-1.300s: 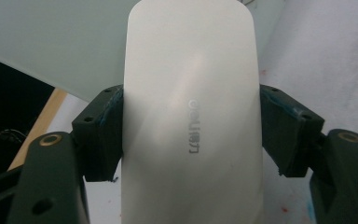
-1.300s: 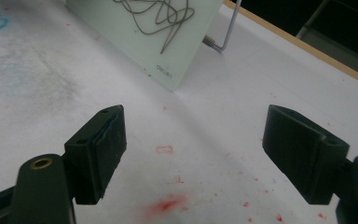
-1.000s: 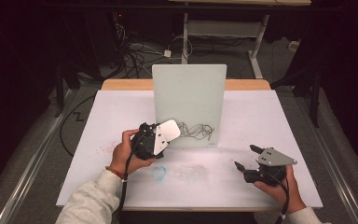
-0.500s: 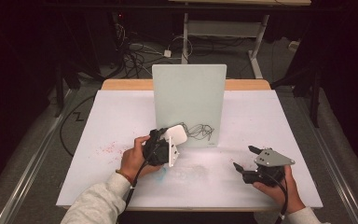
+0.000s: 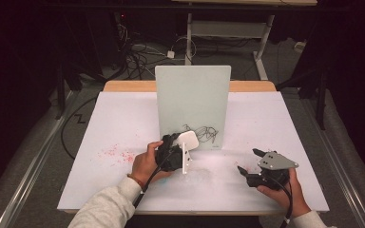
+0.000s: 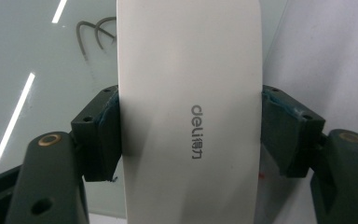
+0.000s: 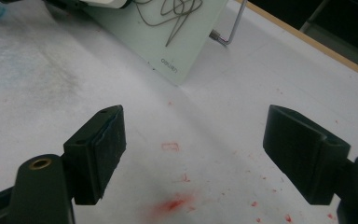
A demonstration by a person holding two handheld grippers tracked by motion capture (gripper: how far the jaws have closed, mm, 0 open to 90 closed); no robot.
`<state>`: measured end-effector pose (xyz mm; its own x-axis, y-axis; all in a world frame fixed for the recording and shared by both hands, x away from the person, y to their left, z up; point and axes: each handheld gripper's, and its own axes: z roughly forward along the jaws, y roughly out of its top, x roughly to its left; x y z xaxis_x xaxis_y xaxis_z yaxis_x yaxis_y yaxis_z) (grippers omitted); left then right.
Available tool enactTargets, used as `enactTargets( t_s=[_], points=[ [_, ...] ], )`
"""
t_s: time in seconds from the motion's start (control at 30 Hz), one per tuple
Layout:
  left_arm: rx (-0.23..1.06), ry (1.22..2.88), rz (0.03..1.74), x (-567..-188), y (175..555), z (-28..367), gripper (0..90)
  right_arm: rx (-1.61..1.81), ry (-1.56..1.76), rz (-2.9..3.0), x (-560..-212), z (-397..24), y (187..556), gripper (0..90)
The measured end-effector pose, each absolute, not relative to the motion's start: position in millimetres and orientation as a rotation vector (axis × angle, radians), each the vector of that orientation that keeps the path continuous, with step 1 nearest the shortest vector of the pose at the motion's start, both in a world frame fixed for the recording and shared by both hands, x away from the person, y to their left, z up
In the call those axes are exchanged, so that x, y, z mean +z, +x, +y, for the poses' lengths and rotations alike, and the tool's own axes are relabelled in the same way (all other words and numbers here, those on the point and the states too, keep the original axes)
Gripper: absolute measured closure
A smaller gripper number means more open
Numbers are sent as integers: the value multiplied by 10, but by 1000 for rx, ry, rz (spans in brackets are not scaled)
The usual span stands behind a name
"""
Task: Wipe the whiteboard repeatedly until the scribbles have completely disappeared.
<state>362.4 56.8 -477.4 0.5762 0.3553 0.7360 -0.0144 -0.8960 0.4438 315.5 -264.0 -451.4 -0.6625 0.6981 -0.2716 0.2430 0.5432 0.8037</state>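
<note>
A pale green-white board stands upright at the table's middle, with a black scribble near its bottom edge. My left gripper is shut on a white eraser and holds it against the board's lower left, beside the scribble. In the left gripper view the eraser, printed "deli", sits clamped between both pads with the board right behind it. My right gripper stands open and empty low over the table at the front right. The right gripper view looks between its fingers towards the board's corner.
White paper covers the table, with red smears at the left and a grey smudge in front of the board. More red specks lie under my right gripper. A wire stand props the board from behind. Cables lie on the floor beyond.
My left gripper has carried the eraser a little to the right and nearer along the board's bottom edge, rolling its hand over. The right gripper has stayed put.
</note>
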Motion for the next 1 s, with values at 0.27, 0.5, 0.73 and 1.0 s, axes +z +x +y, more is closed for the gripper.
enactTargets(
  t_s=[0.27,0.5,0.73,1.0],
  points=[
    [1365,2344,384,-4514,3692,1015,291,1025,763,2185,-4497,-2674,3138,218],
    [1354,2320,446,-4518,3709,1117,290,1013,761,2193,-4505,-2653,3140,219],
    [1319,2421,321,-4757,3635,864,286,1010,761,2202,-4518,-2644,3140,219],
    [1392,2487,214,-4883,3583,700,286,1014,756,2204,-4515,-2649,3136,219]
  ],
)
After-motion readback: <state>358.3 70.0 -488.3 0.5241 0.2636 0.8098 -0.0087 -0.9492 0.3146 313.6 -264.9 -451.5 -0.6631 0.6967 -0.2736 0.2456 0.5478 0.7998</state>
